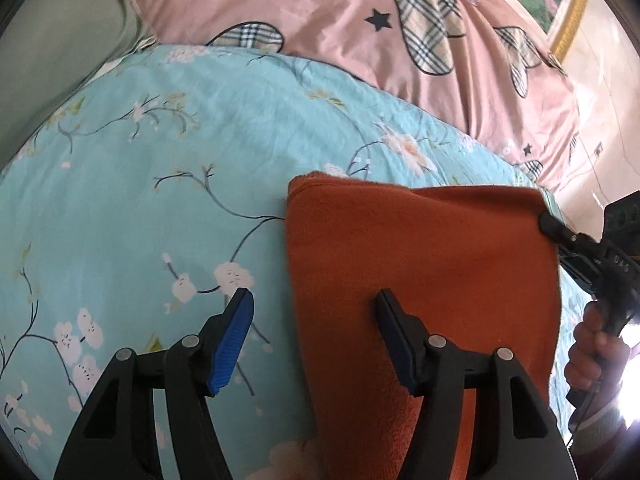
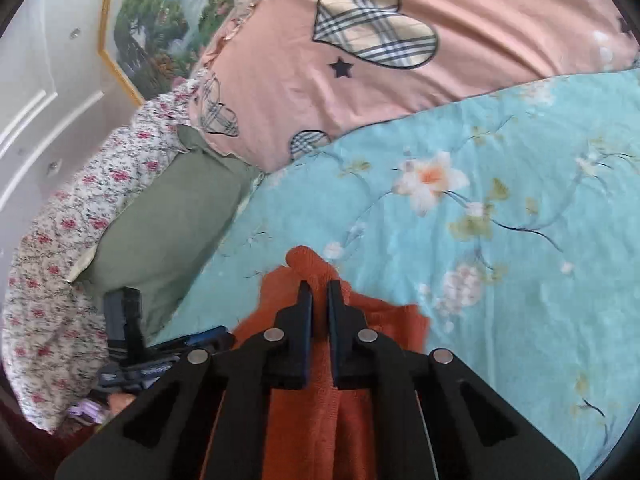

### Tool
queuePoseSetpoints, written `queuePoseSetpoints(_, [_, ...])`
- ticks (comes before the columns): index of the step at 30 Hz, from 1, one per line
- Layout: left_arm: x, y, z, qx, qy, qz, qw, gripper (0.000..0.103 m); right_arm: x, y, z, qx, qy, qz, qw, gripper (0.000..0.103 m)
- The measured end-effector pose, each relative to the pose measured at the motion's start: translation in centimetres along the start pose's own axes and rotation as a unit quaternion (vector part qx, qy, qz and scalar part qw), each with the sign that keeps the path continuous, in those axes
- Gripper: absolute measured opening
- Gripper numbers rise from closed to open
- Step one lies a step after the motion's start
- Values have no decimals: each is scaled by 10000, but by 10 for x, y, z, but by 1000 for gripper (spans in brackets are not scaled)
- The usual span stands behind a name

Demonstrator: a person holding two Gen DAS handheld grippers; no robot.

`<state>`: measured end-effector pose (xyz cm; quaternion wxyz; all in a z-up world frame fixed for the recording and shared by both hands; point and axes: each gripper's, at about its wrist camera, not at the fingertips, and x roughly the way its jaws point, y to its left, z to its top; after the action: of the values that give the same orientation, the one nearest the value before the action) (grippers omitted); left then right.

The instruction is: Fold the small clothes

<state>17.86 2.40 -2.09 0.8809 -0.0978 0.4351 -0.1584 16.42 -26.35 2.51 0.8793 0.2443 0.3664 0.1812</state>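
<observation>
Nearest me, my left gripper (image 1: 316, 304) stands wide with nothing between its fingers: the blue-padded finger (image 1: 232, 344) hangs over the blue floral bedspread (image 1: 160, 152), the other over the orange cloth (image 1: 420, 248), beside its left edge. I can't tell whether either tip touches the fabric.

The orange cloth hangs as a flat sheet above the bedspread. At its upper right corner my right gripper (image 2: 319, 292) is clamped narrow on the cloth (image 2: 304, 400), a bunched fold poking out past the tips. A hand (image 1: 588, 352) grips that tool's handle just right of the cloth.

Beyond the cloth lies the bedspread, then the pink quilt (image 1: 320, 8) with plaid patches. A green pillow (image 2: 160, 232) sits left of the cloth, and a gold-framed landscape picture (image 2: 160, 28) hangs farthest back.
</observation>
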Motion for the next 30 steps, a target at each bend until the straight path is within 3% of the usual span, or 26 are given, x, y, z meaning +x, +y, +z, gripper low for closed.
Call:
queuePoseSetpoints(2, [6, -6, -1, 187, 27, 197, 9996, 64, 16, -19, -11, 191, 303, -357, 9987, 8])
queuePoseSetpoints(3, [13, -11, -2, 325, 92, 392, 9987, 64, 24, -30, -15, 459, 206, -558, 9972, 8])
queuePoseSetpoints(7, [31, -11, -2, 439, 205, 725, 9962, 64, 48, -55, -25, 818, 439, -768, 9927, 8])
queuePoseSetpoints(14, [45, -14, 1, 579, 357, 783, 9946, 67, 54, -60, -28, 913, 622, -1013, 9887, 9])
queuePoseSetpoints(19, [21, -10, -2, 448, 278, 761, 9957, 64, 30, -55, -23, 1083, 500, -902, 9888, 15])
queuePoseSetpoints(22, [-8, -13, -9, 454, 88, 479, 9978, 63, 2, -38, -23, 1024, 273, -802, 9911, 15])
queuePoseSetpoints(25, [-39, -20, -23, 536, -72, -66, 9985, 63, -20, -16, -31, 923, 193, -690, 9932, 15])
queuePoseSetpoints(30, [-79, -36, -58, 675, -135, -1128, 9912, 63, -23, 23, -63, 887, 454, -51, 9950, 15])
